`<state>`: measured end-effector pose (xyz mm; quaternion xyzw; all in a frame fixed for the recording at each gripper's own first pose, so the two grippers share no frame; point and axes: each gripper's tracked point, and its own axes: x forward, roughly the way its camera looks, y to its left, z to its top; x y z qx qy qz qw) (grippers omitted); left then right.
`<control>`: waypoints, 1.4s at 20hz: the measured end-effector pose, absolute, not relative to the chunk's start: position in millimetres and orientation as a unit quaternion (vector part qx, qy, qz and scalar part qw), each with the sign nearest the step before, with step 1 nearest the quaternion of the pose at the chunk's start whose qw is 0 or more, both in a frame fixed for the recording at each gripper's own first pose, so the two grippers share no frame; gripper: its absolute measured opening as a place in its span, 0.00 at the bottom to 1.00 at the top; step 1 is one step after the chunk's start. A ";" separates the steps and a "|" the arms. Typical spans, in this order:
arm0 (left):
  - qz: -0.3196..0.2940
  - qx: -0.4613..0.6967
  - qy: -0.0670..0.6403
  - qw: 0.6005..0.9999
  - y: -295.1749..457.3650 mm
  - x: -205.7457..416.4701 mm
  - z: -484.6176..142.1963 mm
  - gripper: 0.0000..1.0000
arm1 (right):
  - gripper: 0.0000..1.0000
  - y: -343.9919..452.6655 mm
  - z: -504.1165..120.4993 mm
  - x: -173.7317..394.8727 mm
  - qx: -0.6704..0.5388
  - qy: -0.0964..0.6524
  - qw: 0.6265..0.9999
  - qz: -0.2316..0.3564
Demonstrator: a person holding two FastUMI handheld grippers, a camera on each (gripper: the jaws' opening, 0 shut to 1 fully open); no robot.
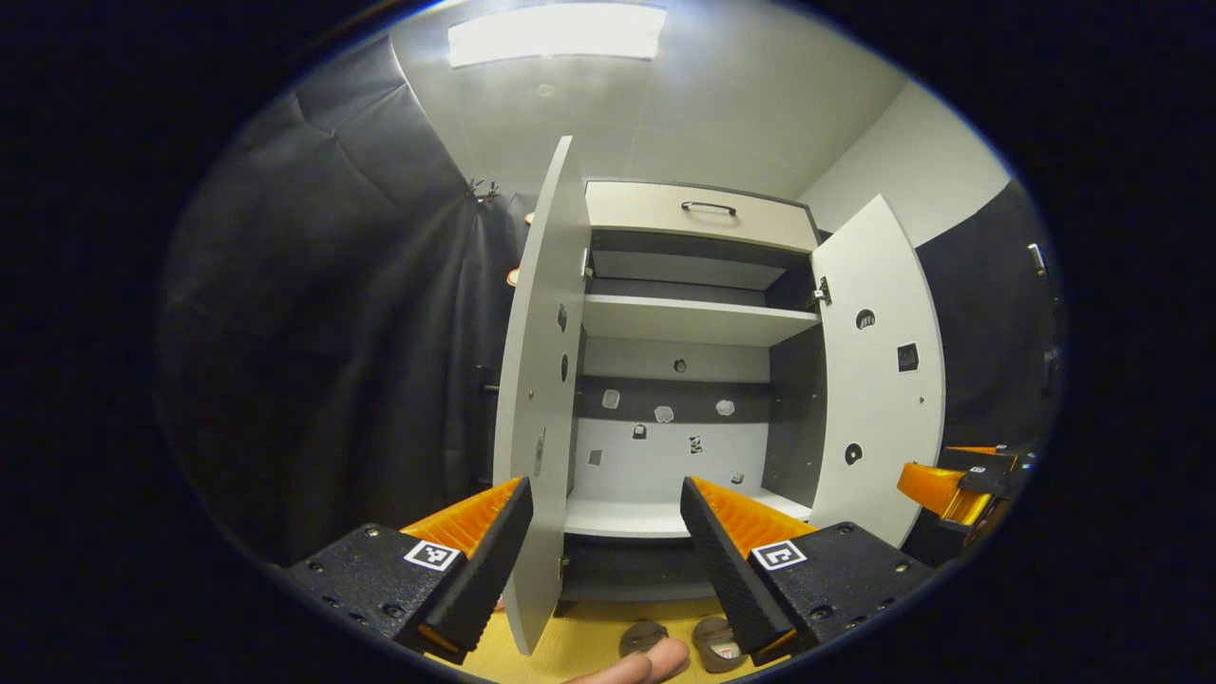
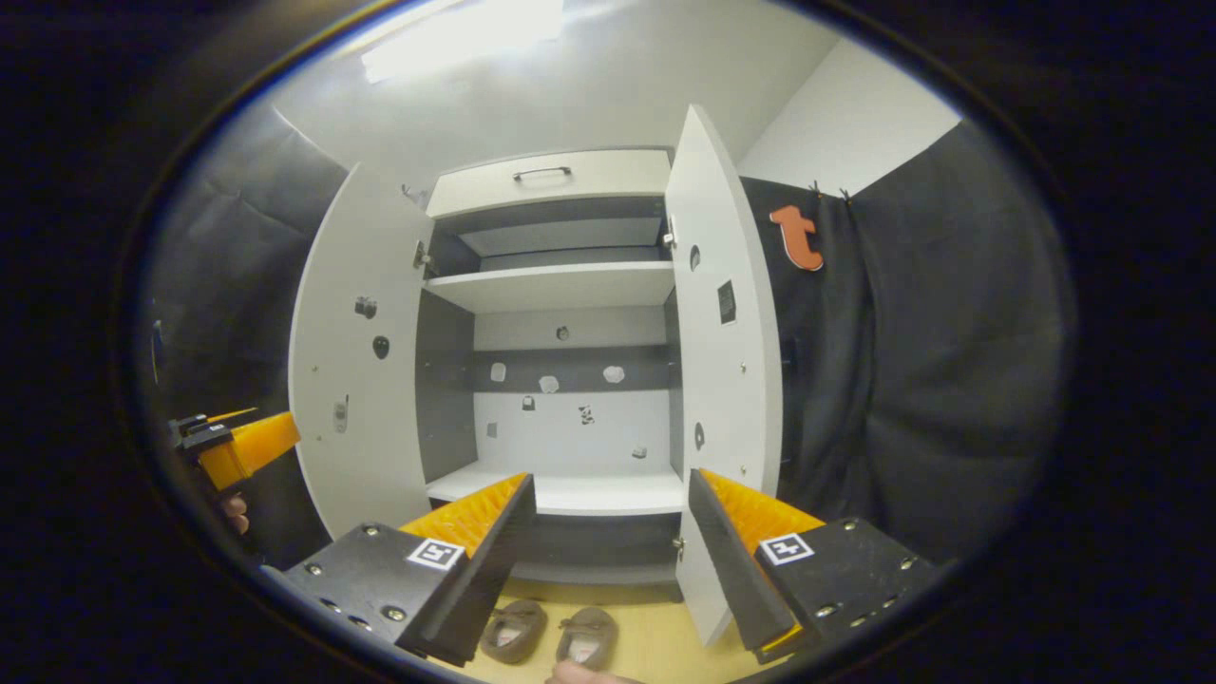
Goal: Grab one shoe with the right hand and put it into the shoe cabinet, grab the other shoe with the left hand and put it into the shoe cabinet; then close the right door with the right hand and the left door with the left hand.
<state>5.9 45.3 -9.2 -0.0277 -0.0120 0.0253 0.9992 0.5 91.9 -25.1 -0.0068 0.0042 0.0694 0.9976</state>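
A white shoe cabinet (image 1: 684,323) (image 2: 560,285) stands ahead with both doors swung open: the left door (image 1: 541,399) (image 2: 356,361) and the right door (image 1: 879,370) (image 2: 727,351). Its lower shelf (image 1: 655,518) (image 2: 570,492) is bare. Two brown shoes lie side by side on the yellow floor in front: one shoe (image 2: 514,631) (image 1: 643,637) to the left, the other shoe (image 2: 588,635) (image 1: 719,641) to the right. My left gripper (image 1: 604,541) is open, above the shoes. My right gripper (image 2: 610,532) is open too, likewise held above the pair.
A drawer with a dark handle (image 1: 708,206) (image 2: 542,173) tops the cabinet, over an upper shelf (image 1: 693,320). Black cloth hangs on both sides. A fingertip (image 1: 635,667) shows at the bottom edge. The other gripper (image 1: 955,486) (image 2: 233,446) appears off to the side in each view.
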 end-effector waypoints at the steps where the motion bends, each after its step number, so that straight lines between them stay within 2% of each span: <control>1: 0.023 -0.029 -0.009 0.999 44.1 6.1 -11.7 0.96 | 0.95 94.6 -33.3 4.7 -0.011 0.008 0.997 0.071; 4: 0.011 -0.039 -0.003 0.999 39.9 9.9 -21.4 0.94 | 0.97 105.1 -72.7 23.3 -0.031 0.024 0.997 0.071; 5: 0.009 -0.041 -0.002 0.999 38.9 12.3 -24.1 0.94 | 0.94 106.1 -85.0 28.2 -0.039 0.031 0.996 0.069; 6: 0.007 -0.040 0.001 0.999 38.0 14.7 -26.8 0.96 | 0.97 109.2 -101.7 33.8 -0.046 0.040 0.996 0.068; 7: 0.009 -0.037 0.005 0.999 39.7 16.4 -30.7 0.94 | 0.97 113.8 -119.8 39.6 -0.051 0.051 0.995 0.069; 11: 0.006 -0.042 -0.002 0.999 38.4 26.4 -31.1 0.96 | 0.97 127.5 -192.6 57.0 -0.067 0.102 0.990 0.077; 14: 0.019 -0.041 -0.019 0.999 43.9 37.1 -26.8 0.94 | 0.95 134.8 -252.1 60.4 -0.076 0.147 0.982 0.086; 15: 0.023 -0.039 -0.024 0.999 44.8 40.4 -26.5 0.94 | 0.98 138.5 -273.5 61.4 -0.079 0.162 0.979 0.091; 17: 0.026 -0.036 -0.028 0.999 43.7 46.8 -28.9 0.96 | 0.95 140.9 -311.8 62.7 -0.088 0.188 0.974 0.095; 25: 0.017 -0.042 -0.036 0.998 23.5 79.8 -49.6 0.94 | 0.98 132.0 -431.2 60.0 -0.091 0.280 0.952 0.078; 28: -0.023 -0.046 -0.010 0.999 -5.9 96.4 -79.1 0.96 | 0.90 139.0 -465.2 56.2 -0.094 0.308 0.943 0.087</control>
